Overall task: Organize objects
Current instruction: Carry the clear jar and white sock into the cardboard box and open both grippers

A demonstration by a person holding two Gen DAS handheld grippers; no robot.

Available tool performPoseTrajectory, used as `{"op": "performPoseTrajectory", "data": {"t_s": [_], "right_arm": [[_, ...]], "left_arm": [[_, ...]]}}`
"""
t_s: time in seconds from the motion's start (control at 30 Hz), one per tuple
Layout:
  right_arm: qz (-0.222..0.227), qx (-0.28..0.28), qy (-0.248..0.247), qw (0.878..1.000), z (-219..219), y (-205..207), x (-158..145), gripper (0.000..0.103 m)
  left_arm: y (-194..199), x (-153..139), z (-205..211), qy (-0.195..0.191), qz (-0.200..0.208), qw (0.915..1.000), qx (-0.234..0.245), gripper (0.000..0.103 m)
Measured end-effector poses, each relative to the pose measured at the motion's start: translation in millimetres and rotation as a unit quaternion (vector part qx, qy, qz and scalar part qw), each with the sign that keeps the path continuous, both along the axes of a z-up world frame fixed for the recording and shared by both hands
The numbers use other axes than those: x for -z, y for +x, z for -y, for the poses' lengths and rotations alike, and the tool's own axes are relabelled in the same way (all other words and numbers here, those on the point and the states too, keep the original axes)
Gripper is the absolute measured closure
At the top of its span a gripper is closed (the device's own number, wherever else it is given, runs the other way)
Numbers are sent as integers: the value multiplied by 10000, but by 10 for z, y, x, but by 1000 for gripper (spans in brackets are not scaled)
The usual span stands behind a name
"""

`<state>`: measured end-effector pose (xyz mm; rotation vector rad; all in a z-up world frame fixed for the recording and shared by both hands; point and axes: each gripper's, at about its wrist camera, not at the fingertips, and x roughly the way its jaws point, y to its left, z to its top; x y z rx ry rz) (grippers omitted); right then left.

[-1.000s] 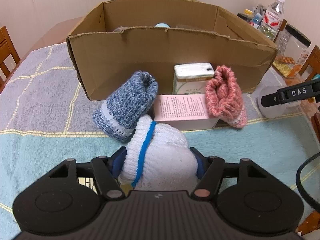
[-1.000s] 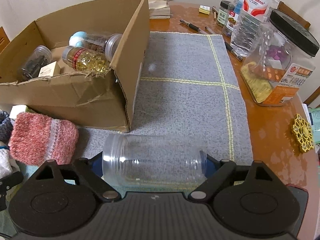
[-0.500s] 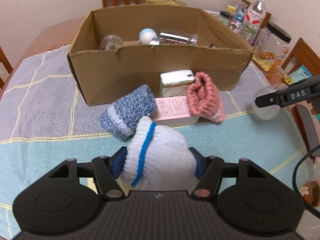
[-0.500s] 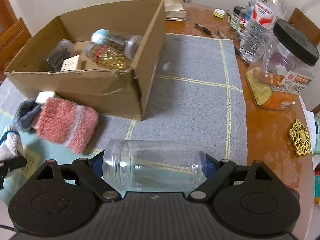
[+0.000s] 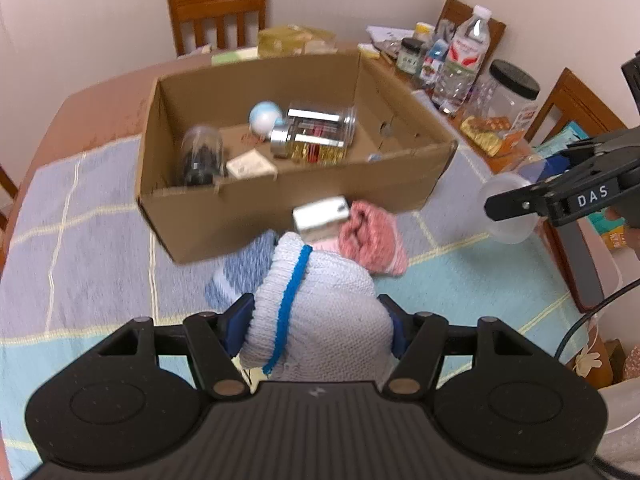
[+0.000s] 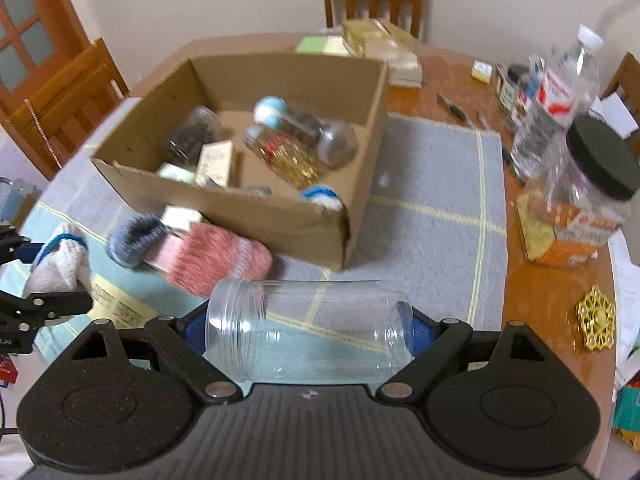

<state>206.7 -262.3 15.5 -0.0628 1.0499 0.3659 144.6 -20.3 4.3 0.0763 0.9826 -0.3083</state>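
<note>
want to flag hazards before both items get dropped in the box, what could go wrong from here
The empty clear jar lies sideways, held end to end by the right gripper; smooth plastic could slip or pivot out. The left gripper holds a soft white sock that may sag free. The cardboard box already holds jars, so a dropped jar could knock them.

A wooden table [image 6: 548, 280] carries a grey and blue checked cloth [image 6: 432, 184]; on the cloth sit a cardboard box [image 5: 248, 220], blue sock [image 5: 240, 276] and pink sock [image 5: 372, 240]
</note>
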Motion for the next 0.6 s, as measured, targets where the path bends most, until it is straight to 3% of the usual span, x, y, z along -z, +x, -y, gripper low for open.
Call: {"op": "performPoseTrajectory", "data": {"t_s": [0.6], "right_arm": [[700,-561,165,9958,-448,473,-578,10]], "left_arm": [[805,-564,0,156,757,9969,144,38]]}}
